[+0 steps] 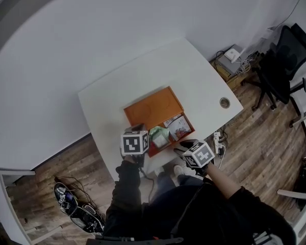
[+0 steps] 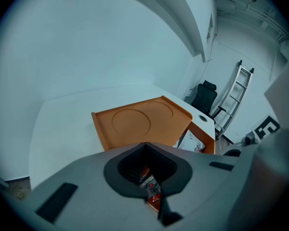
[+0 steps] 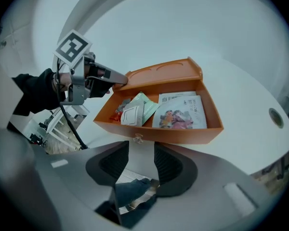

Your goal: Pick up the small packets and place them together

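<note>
While the right gripper (image 3: 141,153) holds its jaws wide and empty just near of the one orange box (image 3: 159,131), the left gripper (image 3: 125,82), jaws pressed together, sits at its far-left rim. Inside, small packets (image 3: 135,110) bunch left, two larger packets (image 3: 180,113) right; the table (image 3: 241,114) lies open all around. Both grippers pitch downward.

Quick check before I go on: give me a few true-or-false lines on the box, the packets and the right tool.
1. The orange box's lid stands open. True.
2. The right tool grips a packet. False: the right tool's jaws stand apart with nothing between them.
3. A green packet lies inside the box. True.
4. Packets are scattered over the white table. False: every packet in view lies in the box, none on the white table.
</note>
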### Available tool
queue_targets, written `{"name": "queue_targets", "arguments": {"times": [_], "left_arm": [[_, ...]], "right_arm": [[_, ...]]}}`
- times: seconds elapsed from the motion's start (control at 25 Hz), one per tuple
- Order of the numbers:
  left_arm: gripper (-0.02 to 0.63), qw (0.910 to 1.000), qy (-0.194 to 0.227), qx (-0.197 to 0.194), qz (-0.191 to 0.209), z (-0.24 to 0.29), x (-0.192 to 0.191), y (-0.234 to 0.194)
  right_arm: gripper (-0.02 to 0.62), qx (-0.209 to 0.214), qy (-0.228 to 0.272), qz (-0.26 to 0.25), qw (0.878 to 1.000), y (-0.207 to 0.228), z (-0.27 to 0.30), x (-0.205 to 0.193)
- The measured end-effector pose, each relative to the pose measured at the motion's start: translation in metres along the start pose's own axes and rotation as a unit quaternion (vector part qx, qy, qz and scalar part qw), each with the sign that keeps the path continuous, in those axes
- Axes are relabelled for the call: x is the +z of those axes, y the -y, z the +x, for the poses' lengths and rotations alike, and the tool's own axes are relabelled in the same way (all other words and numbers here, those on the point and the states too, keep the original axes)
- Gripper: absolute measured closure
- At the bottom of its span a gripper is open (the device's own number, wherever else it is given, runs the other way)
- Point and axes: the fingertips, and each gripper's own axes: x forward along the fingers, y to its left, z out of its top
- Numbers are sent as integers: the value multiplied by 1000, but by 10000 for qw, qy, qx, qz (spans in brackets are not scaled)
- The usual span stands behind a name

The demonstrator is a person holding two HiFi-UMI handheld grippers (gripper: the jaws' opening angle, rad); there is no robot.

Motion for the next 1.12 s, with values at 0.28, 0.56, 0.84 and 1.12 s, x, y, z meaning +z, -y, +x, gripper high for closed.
{"name": "queue_targets", "arguments": {"times": [0.28,0.56,0.84,1.12], "left_arm": [[607,9990,178,-167,-368,-4,-1,3],[607,9963,469,-121,-715,-31,-18,5],[607,9957,456,-30,-806,-46,-44,9],[607,9929,425,47,-1112,-56,-60,-6]], "right_arm": [[431,212,519,-740,9957,-5,-52,56],[430,538,92,-2026,9777,-29,-22,100],[431,871,-1025,-3170,9388,-38,26,90],[431,910,-1654,-3515,9170,-32,54,81]]}}
